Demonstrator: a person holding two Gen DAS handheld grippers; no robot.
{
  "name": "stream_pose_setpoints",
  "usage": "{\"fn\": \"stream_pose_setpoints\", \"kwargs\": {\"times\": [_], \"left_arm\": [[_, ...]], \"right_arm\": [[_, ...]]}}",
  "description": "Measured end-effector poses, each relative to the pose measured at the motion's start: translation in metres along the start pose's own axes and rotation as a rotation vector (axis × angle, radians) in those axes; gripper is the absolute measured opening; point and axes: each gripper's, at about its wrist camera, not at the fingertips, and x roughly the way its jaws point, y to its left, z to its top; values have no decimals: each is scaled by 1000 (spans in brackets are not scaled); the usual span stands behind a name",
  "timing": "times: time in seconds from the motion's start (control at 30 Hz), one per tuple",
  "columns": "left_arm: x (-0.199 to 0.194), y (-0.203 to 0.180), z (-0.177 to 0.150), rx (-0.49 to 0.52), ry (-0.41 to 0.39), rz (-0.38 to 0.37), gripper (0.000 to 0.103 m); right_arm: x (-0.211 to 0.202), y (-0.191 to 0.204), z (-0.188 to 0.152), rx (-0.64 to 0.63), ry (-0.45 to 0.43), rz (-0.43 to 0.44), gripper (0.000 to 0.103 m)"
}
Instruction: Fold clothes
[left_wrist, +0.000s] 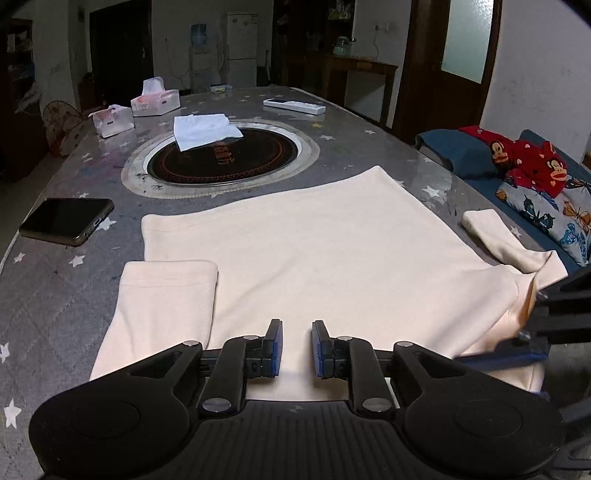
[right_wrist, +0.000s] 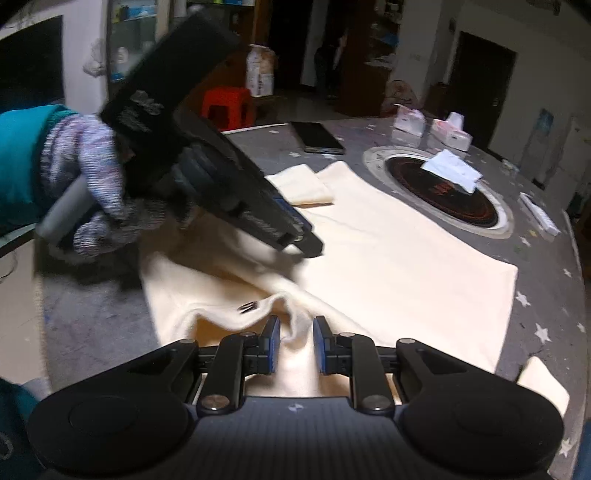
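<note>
Dim room, white fridge, red stool

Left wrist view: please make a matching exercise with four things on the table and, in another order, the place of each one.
Things:
1. phone
2. white folded cloth
3. remote control
4. cream shirt

Places:
A. spread flat on the table, just ahead of the left gripper
B. at the left edge of the table
C. on the far side of the table, beyond the round hotplate
D. lying partly over the round hotplate

Pairs: 1-B, 2-D, 3-C, 4-A
</note>
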Motion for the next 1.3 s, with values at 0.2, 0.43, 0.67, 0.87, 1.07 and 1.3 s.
{"fn": "stream_pose_setpoints", "kwargs": {"times": [0.2, 0.43, 0.67, 0.87, 1.07, 1.3], "left_arm": [[1, 2, 1, -6, -1, 0, 23], [1, 0, 0, 1, -9, -3, 29], [2, -4, -2, 26, -20, 6, 36], [0, -10, -5, 65, -28, 33, 42], [-13, -21, -8, 89, -57, 51, 42], [-32, -66, -20, 168, -92, -70, 42]], "right_arm": [[-1, 3, -5, 2, -13, 14, 4], [-44, 11, -10, -35, -29, 51, 2], [-56, 32, -25, -76, 30, 104, 2], [-57, 34, -34, -11, 70, 158, 5], [-82, 6, -31, 104, -6, 80, 7], [-83, -56, -41, 300, -34, -189, 24]]}}
